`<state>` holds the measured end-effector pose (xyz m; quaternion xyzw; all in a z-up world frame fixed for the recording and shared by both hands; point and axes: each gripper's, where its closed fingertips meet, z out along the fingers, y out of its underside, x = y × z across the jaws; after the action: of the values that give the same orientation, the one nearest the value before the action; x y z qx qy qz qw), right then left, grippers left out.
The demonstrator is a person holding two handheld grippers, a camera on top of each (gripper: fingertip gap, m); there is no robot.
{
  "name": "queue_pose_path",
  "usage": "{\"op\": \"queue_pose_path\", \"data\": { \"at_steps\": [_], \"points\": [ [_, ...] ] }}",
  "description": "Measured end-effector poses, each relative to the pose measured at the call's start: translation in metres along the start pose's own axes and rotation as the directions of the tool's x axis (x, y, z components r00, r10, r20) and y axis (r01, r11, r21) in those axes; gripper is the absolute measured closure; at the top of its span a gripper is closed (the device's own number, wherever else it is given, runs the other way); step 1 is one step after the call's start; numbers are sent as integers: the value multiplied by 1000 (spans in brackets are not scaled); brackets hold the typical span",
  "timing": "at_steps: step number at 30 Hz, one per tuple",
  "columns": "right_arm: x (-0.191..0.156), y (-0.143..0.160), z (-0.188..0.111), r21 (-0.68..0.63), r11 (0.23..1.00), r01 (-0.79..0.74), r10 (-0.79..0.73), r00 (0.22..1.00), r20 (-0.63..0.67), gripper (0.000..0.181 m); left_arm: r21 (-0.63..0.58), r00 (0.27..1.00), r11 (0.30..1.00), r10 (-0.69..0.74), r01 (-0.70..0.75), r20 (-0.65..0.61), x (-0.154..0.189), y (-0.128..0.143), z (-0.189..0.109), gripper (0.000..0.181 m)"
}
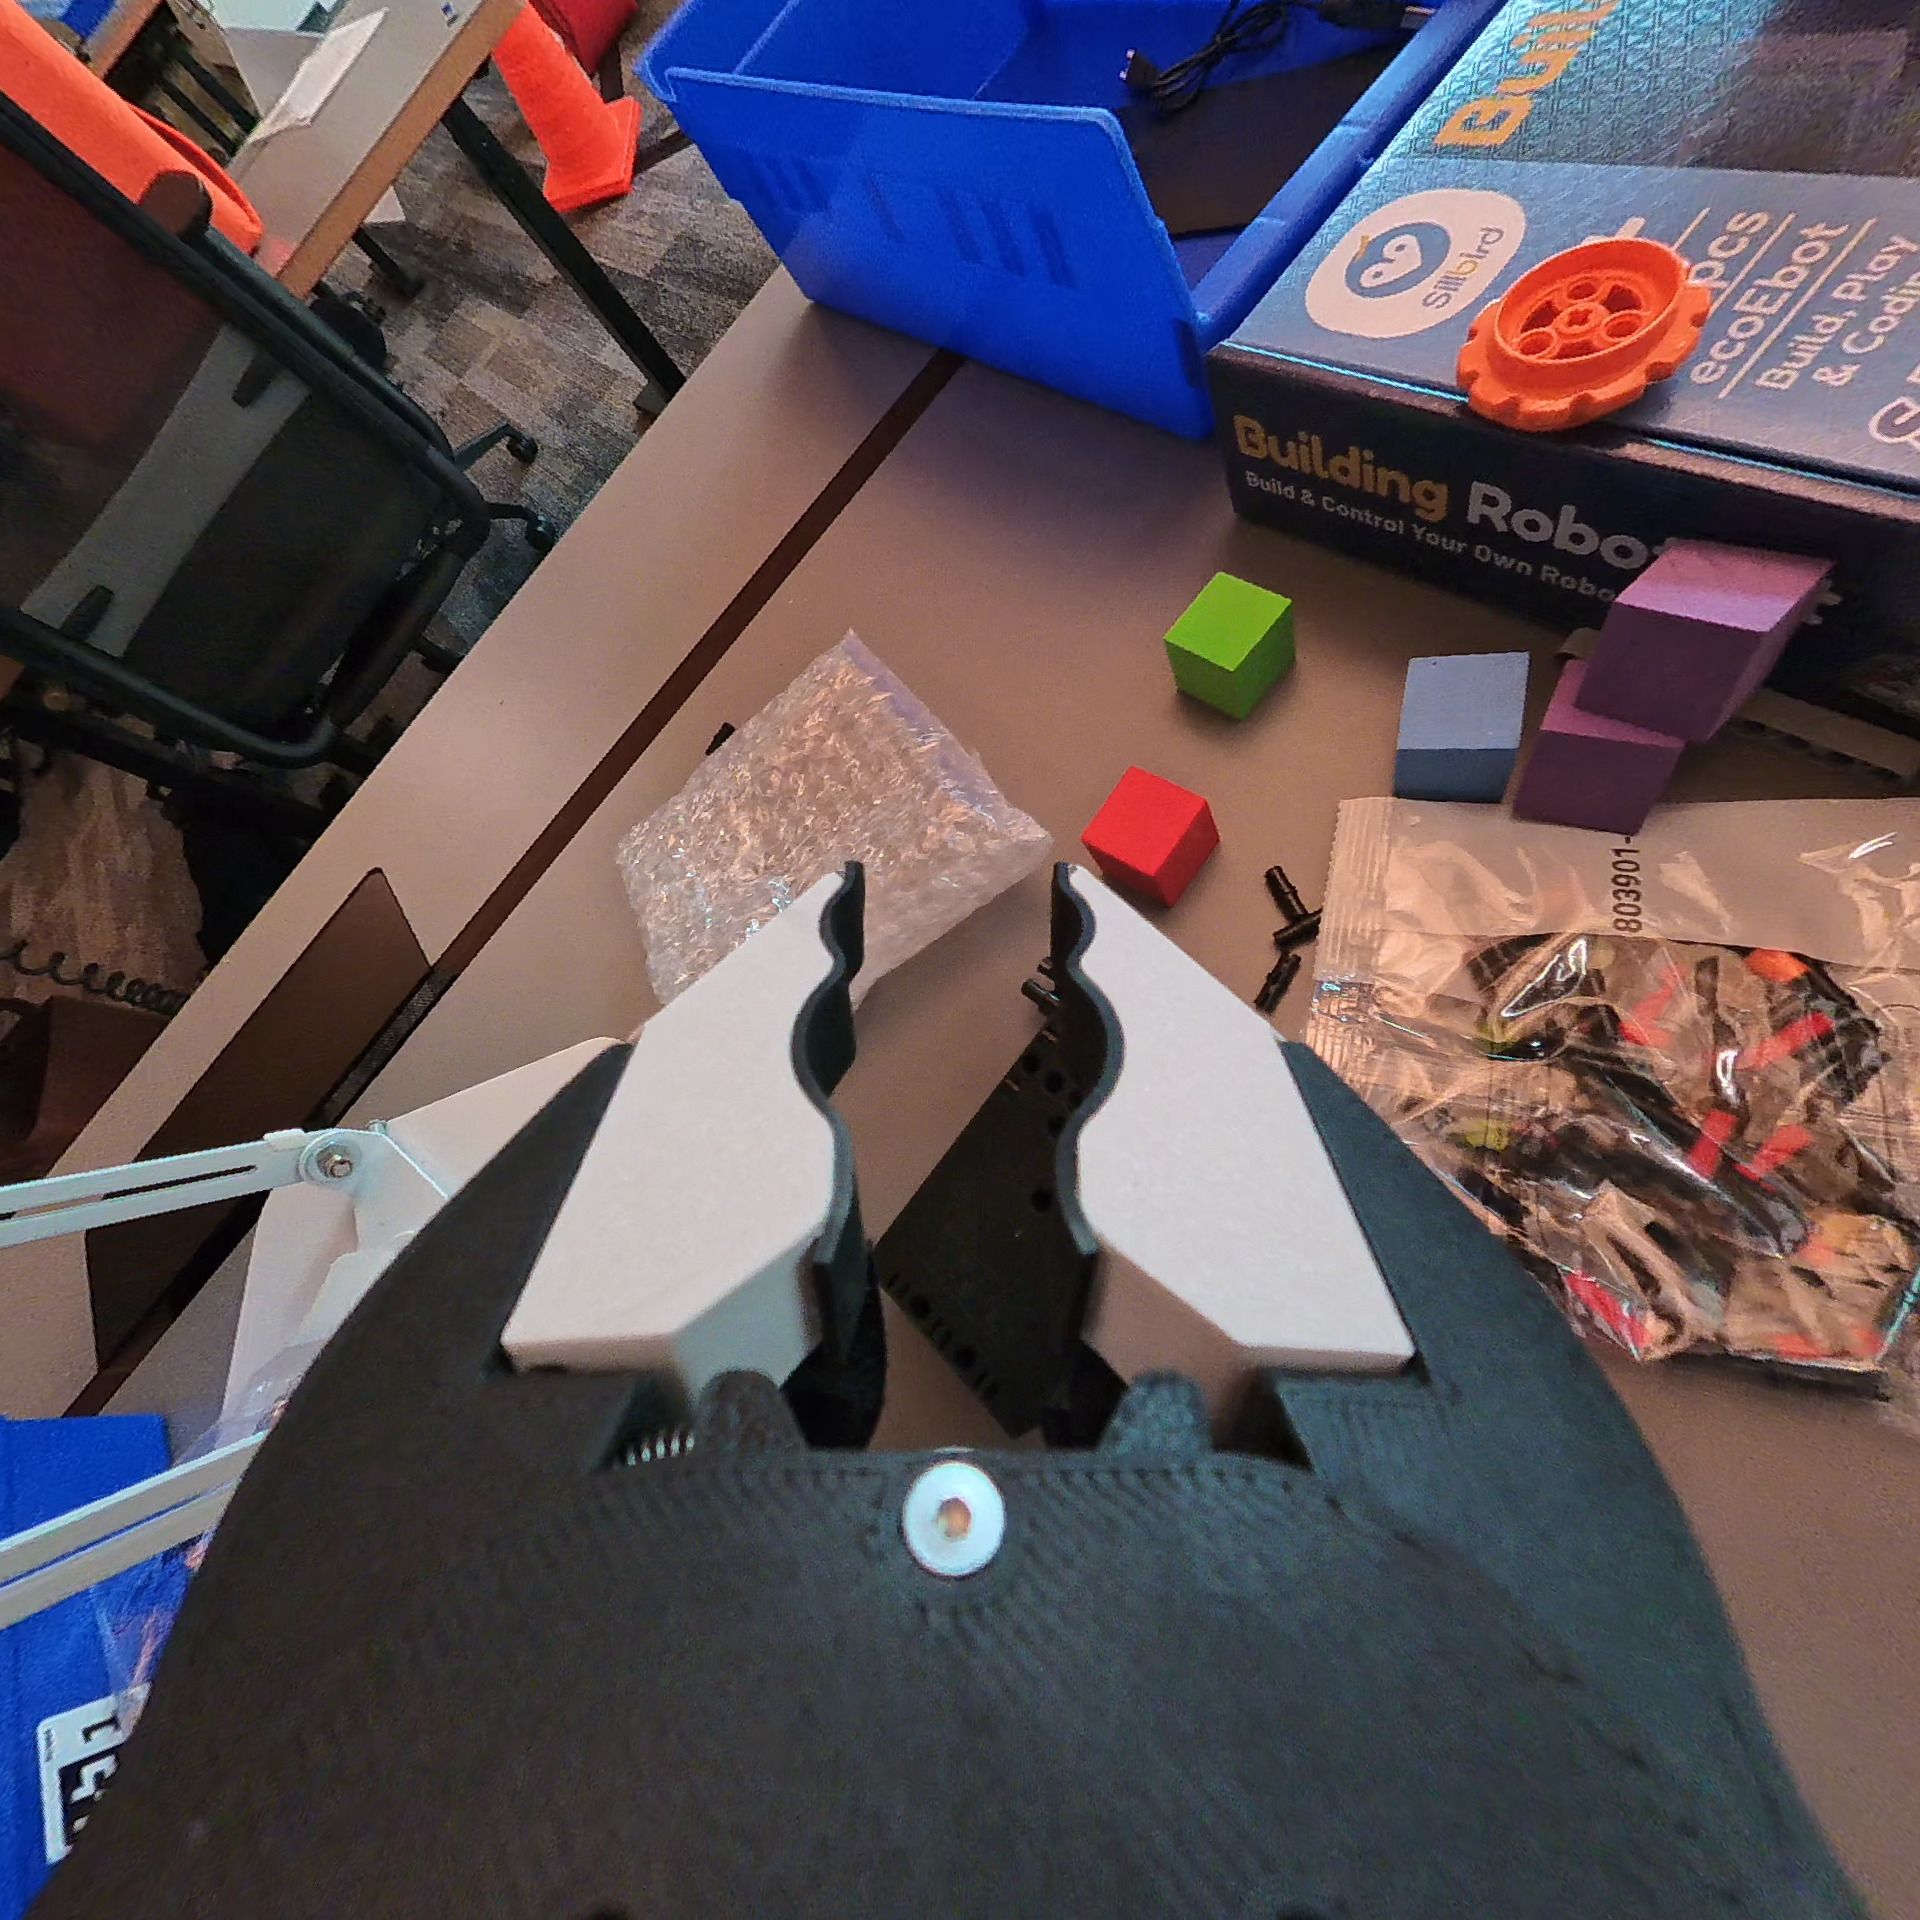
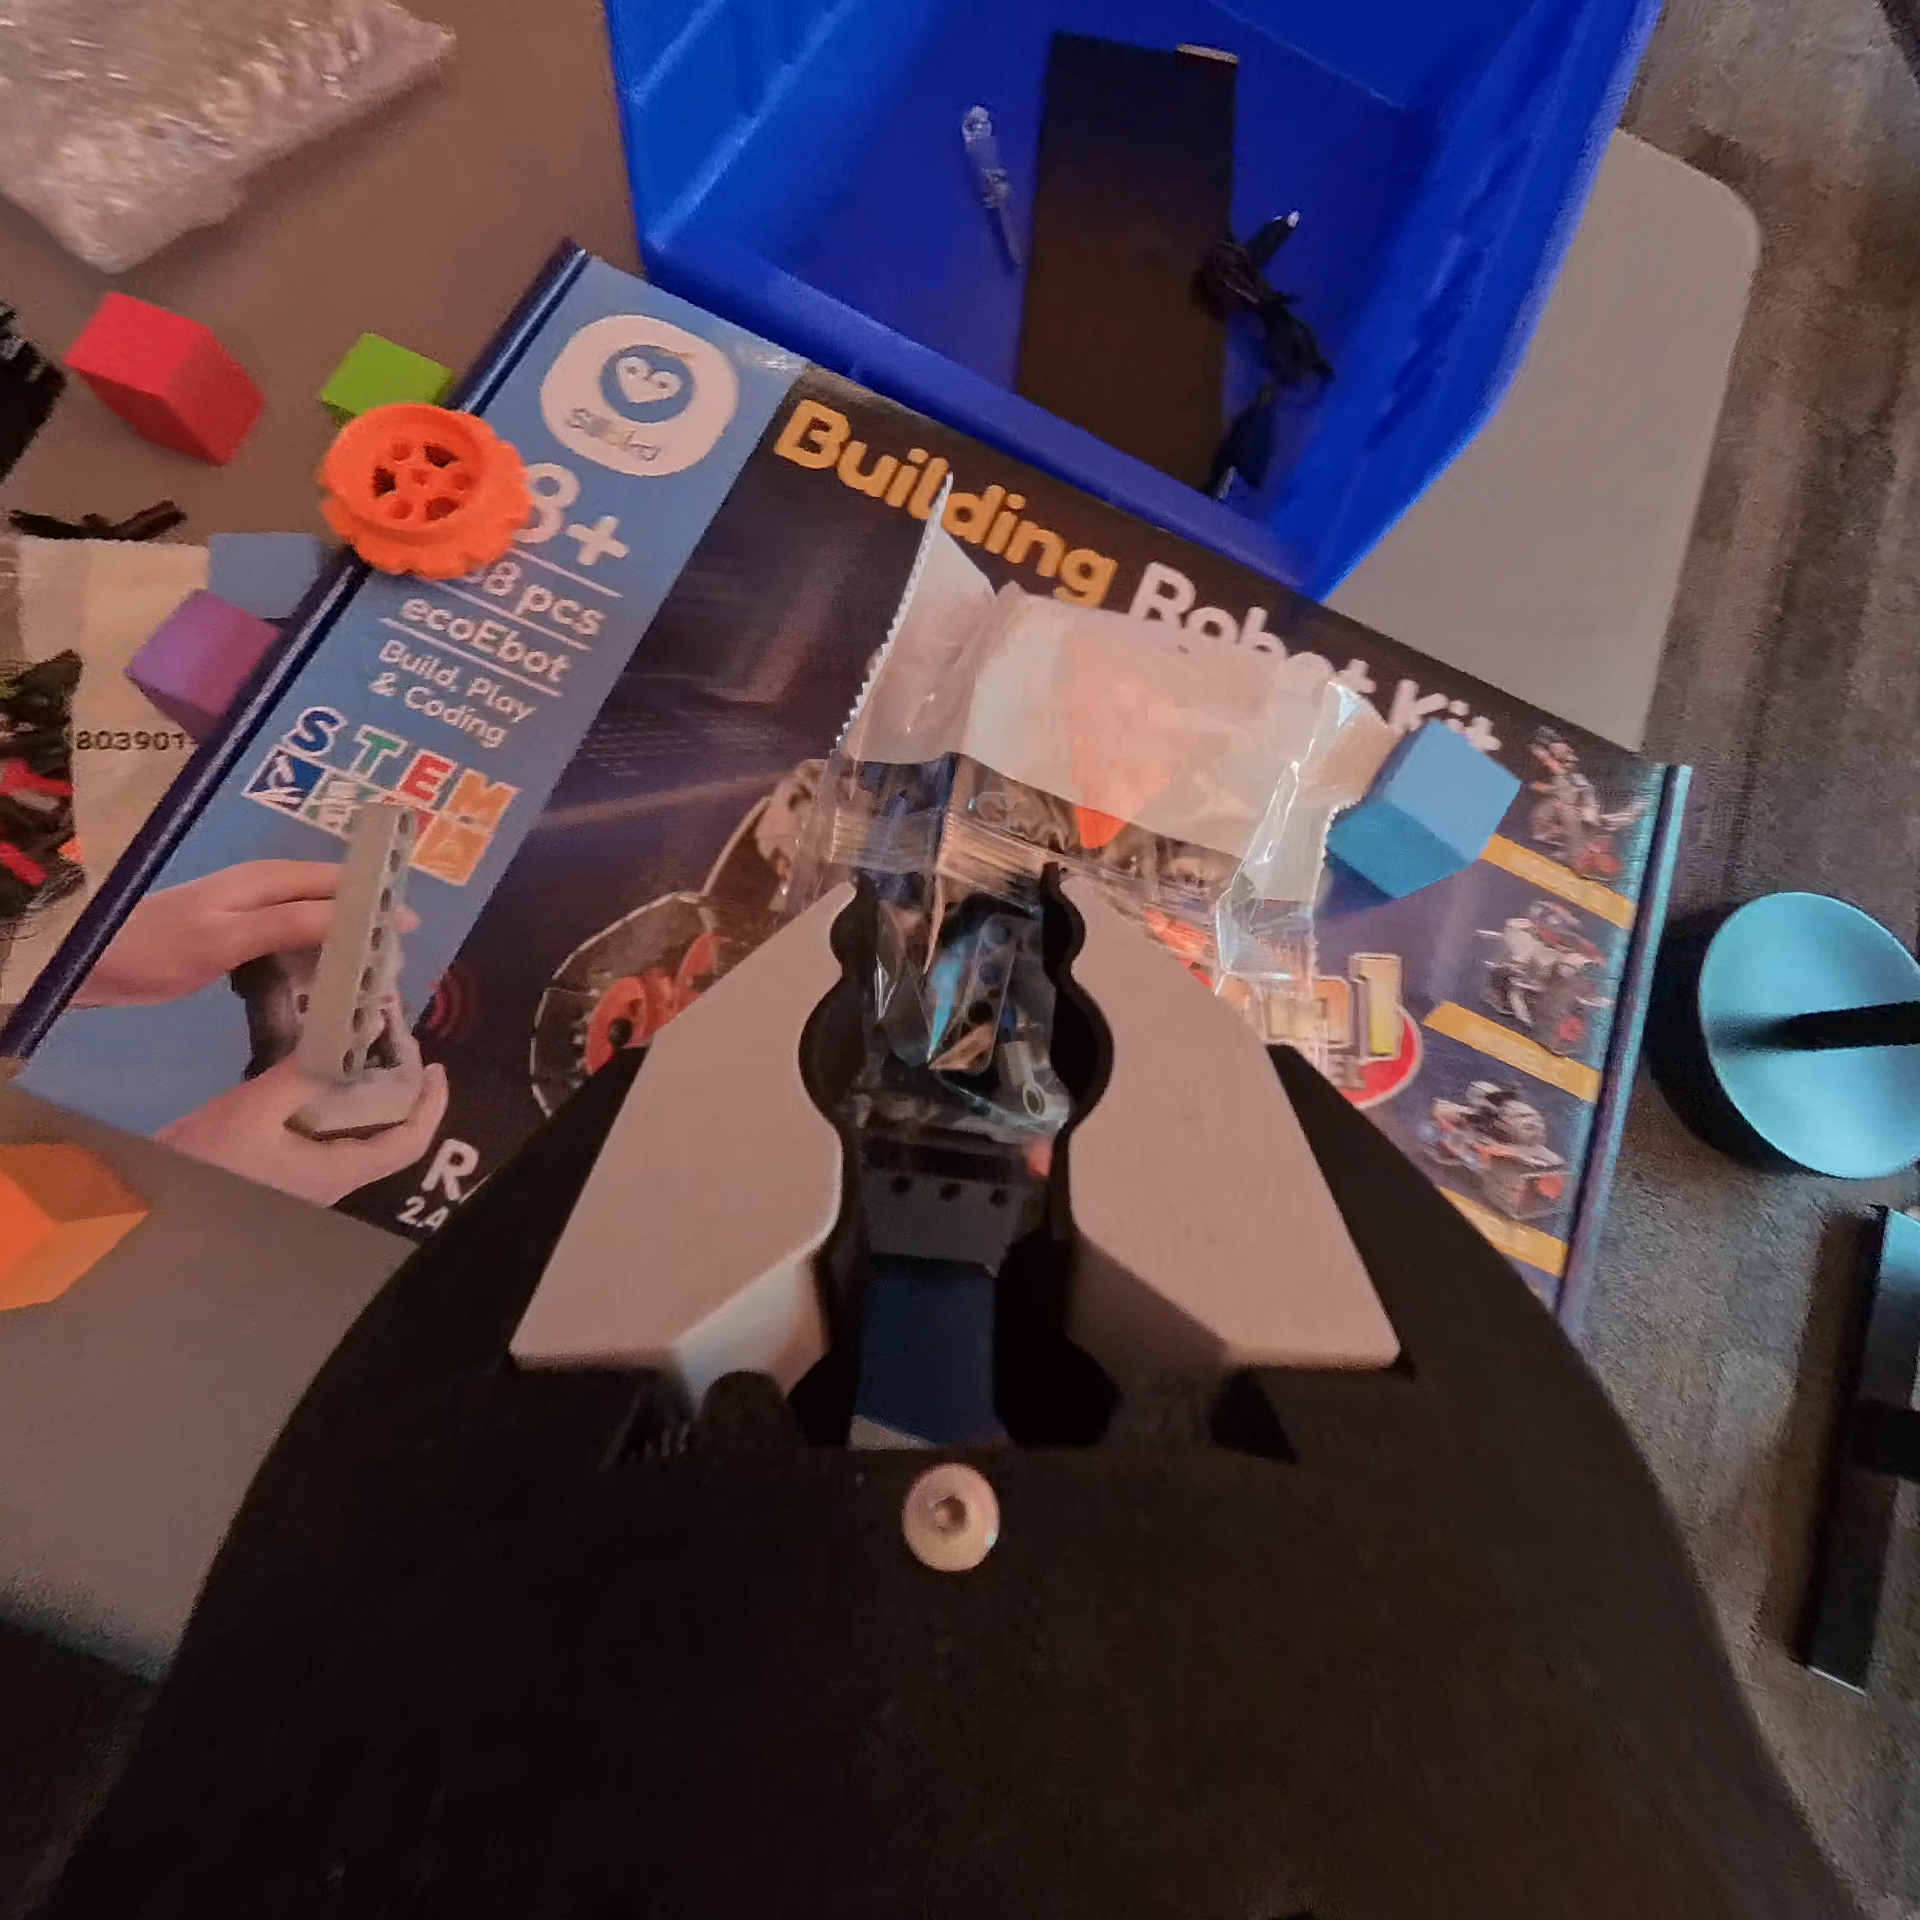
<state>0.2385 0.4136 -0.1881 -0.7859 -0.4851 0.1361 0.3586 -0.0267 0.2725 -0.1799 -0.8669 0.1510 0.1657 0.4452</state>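
My right gripper (image 2: pixel 954 888) is shut on a clear plastic bag of small parts (image 2: pixel 1049 717). It holds the bag over a printed dark blue kit box (image 2: pixel 665 644), and the bag's top sticks out past the fingertips. A blue cube (image 2: pixel 1418 810), an orange toothed wheel (image 2: pixel 421 488) and an upright grey perforated beam (image 2: pixel 358 956) sit on the box. My left gripper (image 1: pixel 956 894) is open and empty above the table. A black perforated part (image 1: pixel 987 1195) lies under it. Bubble wrap (image 1: pixel 821 800) is just ahead on the left and a red cube (image 1: pixel 1151 834) on the right.
A blue bin (image 2: pixel 1455 312) behind the box holds a black slab and a cable. A green cube (image 1: pixel 1231 644), a blue-grey cube (image 1: pixel 1460 727), purple blocks (image 1: pixel 1662 675) and a second bag of parts (image 1: pixel 1621 1091) lie on the table. An orange cube (image 2: pixel 52 1216) is at left. A chair (image 1: pixel 208 468) stands beyond the table edge. My right fingertips sit around 30 centimetres from my left ones. My right tips are about 25 centimetres from the red cube (image 1: pixel 1151 834), my left tips only 7 centimetres. It is also in sight in the right wrist view (image 2: pixel 115 355). The orange toothed wheel (image 2: pixel 421 488) lies around 12 centimetres away from my right fingertips. Look for it in the left wrist view (image 1: pixel 1583 326) too.
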Motion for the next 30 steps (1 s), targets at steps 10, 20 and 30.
{"op": "queue_pose_path", "data": {
  "at_steps": [10,20,30],
  "points": [
    [-86,-44,-15,128,977,169,-195,955,224,145,-9,999,1000,20,-20,-30,11,1,8,147],
    [-132,-58,43,25,958,285,-282,924,259,136,7,990,994,108,-108,-93,46,-6,23,146],
    [-168,-65,35,43,976,211,-207,857,472,129,15,994,994,111,-111,-25,42,-13,27,143]
  ]
}}
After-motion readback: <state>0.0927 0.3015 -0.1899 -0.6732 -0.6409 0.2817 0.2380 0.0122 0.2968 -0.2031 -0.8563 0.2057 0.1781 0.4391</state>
